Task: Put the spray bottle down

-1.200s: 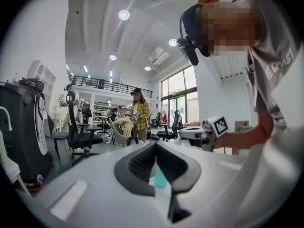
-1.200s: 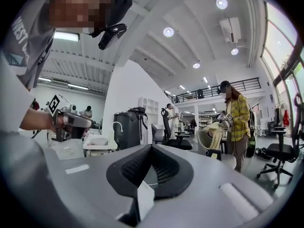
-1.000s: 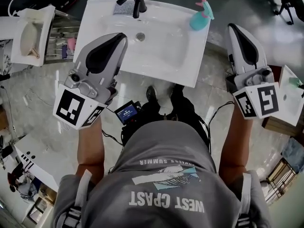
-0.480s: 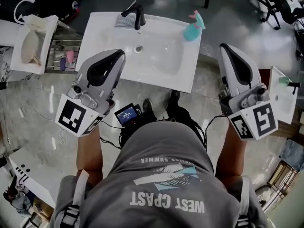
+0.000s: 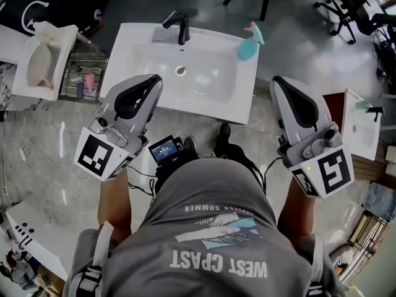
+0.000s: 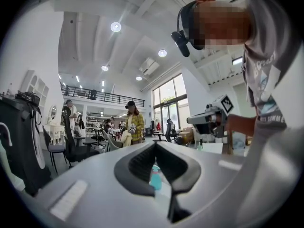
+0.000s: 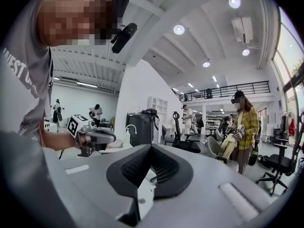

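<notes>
A teal spray bottle (image 5: 247,44) with a pink trigger stands upright on the back right corner of the white sink (image 5: 238,101). Nothing holds it. In the head view my left gripper (image 5: 158,78) hangs over the sink's front left edge. My right gripper (image 5: 276,79) hangs off the sink's right side, well short of the bottle. Both are shut and empty. In the left gripper view the jaws (image 6: 155,144) meet at the tip and the spray bottle (image 6: 155,177) shows below them. In the right gripper view the jaws (image 7: 151,146) are closed too.
A black faucet (image 5: 179,22) and a grey pad (image 5: 164,34) sit at the sink's back. A second basin (image 5: 40,54) and a wire rack (image 5: 83,73) stand left, and a small white basin (image 5: 359,125) right. Chairs (image 5: 346,5) and people (image 6: 130,125) are beyond.
Both grippers have drawn back from the sink toward the person and risen, the right one more. The sink looks farther away. The spray bottle has stayed on its corner.
</notes>
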A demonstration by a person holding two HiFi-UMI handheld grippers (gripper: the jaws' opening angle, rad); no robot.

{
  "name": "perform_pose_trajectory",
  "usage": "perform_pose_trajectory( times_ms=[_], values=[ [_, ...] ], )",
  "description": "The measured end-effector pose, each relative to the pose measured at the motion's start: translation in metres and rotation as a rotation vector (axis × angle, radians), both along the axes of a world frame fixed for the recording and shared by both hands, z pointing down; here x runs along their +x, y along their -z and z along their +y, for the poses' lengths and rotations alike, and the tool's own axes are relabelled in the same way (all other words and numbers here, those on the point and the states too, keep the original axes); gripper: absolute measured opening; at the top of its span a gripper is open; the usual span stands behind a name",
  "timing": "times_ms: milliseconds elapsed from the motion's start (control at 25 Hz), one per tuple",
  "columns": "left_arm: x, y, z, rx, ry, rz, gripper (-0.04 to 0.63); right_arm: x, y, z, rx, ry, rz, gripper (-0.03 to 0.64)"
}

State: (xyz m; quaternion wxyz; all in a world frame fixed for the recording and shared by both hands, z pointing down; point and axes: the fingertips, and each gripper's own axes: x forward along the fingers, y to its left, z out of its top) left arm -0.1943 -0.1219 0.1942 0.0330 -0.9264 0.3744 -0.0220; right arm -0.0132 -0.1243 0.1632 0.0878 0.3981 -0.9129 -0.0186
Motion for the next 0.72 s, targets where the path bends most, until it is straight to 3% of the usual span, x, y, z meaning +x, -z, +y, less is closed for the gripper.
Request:
perform_pose_trajectory(
  times_ms=[720],
  values=[
    [-0.007,0.001,0.015,-0.006,-0.017,0.014,0.003,-0.008,0.001,0.016,0.0,-0.022,0.052,-0.002]
  ],
)
